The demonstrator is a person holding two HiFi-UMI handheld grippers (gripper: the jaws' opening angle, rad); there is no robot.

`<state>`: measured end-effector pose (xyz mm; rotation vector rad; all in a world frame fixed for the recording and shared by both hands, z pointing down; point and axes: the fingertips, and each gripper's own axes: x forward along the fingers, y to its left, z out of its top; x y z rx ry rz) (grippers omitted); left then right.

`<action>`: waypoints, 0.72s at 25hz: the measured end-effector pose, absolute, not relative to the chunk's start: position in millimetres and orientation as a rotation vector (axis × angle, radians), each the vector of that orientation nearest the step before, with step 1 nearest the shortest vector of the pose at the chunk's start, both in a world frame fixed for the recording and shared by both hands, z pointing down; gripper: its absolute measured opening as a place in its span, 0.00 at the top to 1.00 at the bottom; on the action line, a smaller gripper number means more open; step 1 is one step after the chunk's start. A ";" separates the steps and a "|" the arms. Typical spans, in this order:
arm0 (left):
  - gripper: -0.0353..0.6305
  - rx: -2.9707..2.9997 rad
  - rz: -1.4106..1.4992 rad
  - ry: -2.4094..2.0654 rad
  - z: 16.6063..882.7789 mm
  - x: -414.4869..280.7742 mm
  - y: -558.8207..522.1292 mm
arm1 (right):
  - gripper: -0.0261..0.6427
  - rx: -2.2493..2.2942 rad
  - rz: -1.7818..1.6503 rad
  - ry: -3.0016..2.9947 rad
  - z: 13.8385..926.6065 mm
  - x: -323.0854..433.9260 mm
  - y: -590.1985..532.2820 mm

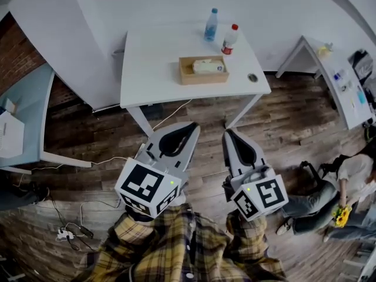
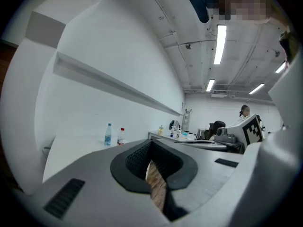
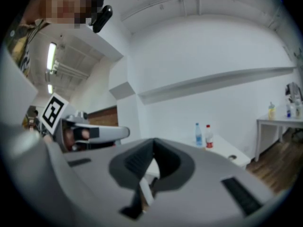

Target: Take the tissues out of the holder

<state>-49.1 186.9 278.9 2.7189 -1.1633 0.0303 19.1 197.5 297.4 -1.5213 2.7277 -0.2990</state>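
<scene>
Left gripper (image 1: 192,126) and right gripper (image 1: 227,133) hang closed, empty, well apart from the holder (image 1: 203,78). We risk shoving it into the bottles (image 1: 230,39) if jaws arrive shut

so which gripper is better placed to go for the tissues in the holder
Left, but only narrowly. The left gripper and right gripper are both shut, empty and short of the table; the left one's tip lies more nearly in line with the holder and its tissues.
</scene>
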 end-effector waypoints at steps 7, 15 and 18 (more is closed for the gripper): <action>0.92 2.767 0.024 -1.093 280.9 -59.6 128.8 | 0.94 -1.574 -0.284 2.710 299.3 0.6 139.2; 0.92 2.773 0.024 -1.056 285.3 -57.3 84.5 | 0.94 -1.625 -0.286 2.672 297.4 5.7 93.8; 0.92 2.758 0.024 -1.073 288.4 -53.5 60.8 | 0.94 -1.626 -0.299 2.674 302.0 13.4 69.2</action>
